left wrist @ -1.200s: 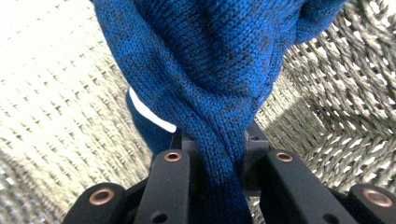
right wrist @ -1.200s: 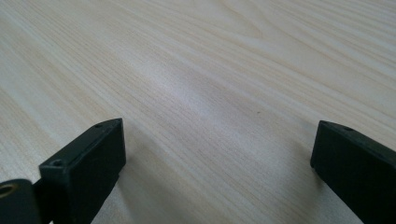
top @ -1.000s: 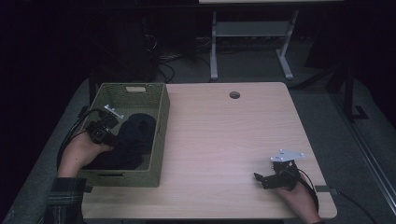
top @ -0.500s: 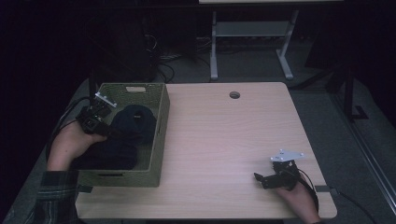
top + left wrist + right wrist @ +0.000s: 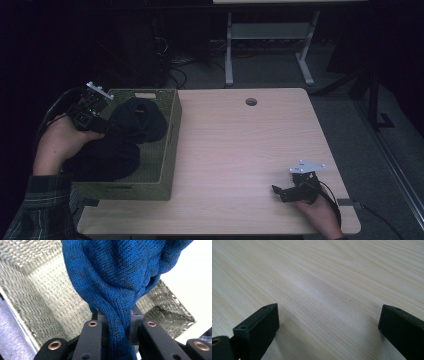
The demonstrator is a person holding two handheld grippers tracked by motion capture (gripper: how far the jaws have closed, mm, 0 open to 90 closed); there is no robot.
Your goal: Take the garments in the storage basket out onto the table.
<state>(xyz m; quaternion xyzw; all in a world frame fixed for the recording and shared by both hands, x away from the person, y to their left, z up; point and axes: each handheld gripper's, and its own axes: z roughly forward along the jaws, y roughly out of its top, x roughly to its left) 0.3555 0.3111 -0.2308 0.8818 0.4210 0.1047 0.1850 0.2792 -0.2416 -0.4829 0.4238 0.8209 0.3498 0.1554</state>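
Left tongs [image 5: 117, 322] clamped on a fold of blue knit garment [image 5: 117, 282], held at the basket's [image 5: 170, 145] left rim, left of frame. Step in hand looks like lifting it out. Right tongs [image 5: 285, 192] agape, resting on counter [image 5: 240, 150] lower right. Next: clear the rim, carry rightward.

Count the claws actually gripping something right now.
1. The left claw is shut on the blue knit garment over the woven basket. The right claw is open over the bare table, near its front right corner.

Dim lab or office, wooden desk [image 5: 250, 150] with cable hole [image 5: 251, 102], floor cables [image 5: 187, 75], metal stand [image 5: 267, 45]
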